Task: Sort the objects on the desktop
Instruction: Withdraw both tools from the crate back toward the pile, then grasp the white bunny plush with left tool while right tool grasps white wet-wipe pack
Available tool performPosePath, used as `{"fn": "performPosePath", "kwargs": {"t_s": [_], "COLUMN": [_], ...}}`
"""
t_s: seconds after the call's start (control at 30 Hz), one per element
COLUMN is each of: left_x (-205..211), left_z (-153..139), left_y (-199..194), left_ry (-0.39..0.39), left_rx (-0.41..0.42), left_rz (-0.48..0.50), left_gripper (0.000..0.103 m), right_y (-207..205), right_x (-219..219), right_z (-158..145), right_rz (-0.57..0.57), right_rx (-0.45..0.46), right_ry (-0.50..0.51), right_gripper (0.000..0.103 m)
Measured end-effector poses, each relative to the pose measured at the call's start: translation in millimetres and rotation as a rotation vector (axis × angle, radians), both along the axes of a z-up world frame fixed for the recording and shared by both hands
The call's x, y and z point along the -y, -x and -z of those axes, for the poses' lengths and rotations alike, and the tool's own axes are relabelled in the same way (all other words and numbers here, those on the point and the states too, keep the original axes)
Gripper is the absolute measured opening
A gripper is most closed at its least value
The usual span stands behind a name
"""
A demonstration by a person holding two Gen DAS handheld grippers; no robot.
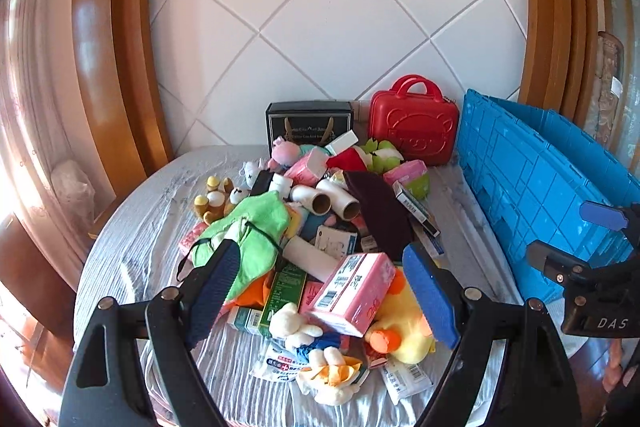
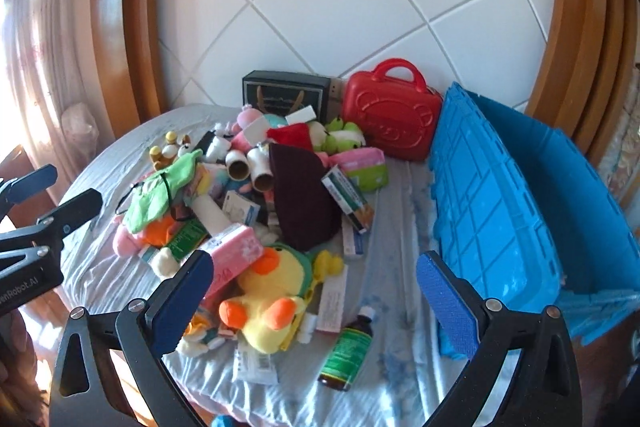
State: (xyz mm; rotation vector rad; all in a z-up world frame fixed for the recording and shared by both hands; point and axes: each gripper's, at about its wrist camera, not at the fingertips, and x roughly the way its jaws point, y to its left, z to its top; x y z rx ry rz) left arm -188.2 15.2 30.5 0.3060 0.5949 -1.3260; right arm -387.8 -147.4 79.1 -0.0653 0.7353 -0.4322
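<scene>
**Above the cluttered table: both grippers spread and empty**

Left of the blue crate point(image 2: 520, 211) we see the heap: yellow duck plush point(image 2: 272, 303), pink tissue pack point(image 1: 354, 291). Our left gripper point(image 1: 324, 291) and right gripper point(image 2: 316, 303) gape wide, holding nothing.

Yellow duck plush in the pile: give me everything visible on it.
The yellow duck plush is soft, with an orange beak, orange feet and a green patch at its back. It lies tumbled at the near edge of the heap on the grey cloth. The pink tissue pack leans against its head, and a white carton lies beside it. Neither gripper touches it.
</scene>
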Motion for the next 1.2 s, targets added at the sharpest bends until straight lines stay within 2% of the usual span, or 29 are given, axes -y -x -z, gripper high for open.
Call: {"fn": "performPosePath", "kwargs": {"t_s": [0.23,0.43,0.63,0.7,0.77,0.87,1.2], "left_x": [16.1,32.3,42.7,42.9,42.2,40.1,50.6], "left_z": [80.5,149.6,219.3,236.4,250.0,258.9,286.8], "left_y": [-18.2,-11.1,9.1,13.9,17.5,24.7,43.3], "left_ry": [-0.203,-0.338,-0.481,-0.518,-0.548,-0.558,-0.592], "left_rx": [-0.054,-0.133,-0.216,-0.225,-0.245,-0.25,-0.207], "left_rz": [0.026,0.027,0.022,0.007,0.008,0.01,0.02], "left_gripper": [0.084,0.084,0.084,0.077,0.075,0.075,0.075], "right_y": [4.6,10.2,6.8,2.6,-2.1,-9.3,-26.2], "right_x": [28.1,65.5,63.9,57.9,51.9,44.6,29.2], "right_z": [70.0,129.9,175.0,189.1,202.6,220.7,267.3], "right_rz": [0.094,0.163,0.105,0.068,0.036,0.002,-0.03], "right_rx": [-0.142,-0.236,-0.318,-0.344,-0.368,-0.395,-0.475], "right_ry": [-0.079,-0.203,-0.252,-0.263,-0.279,-0.319,-0.372], "right_gripper": [0.103,0.103,0.102,0.099,0.091,0.089,0.089]}}
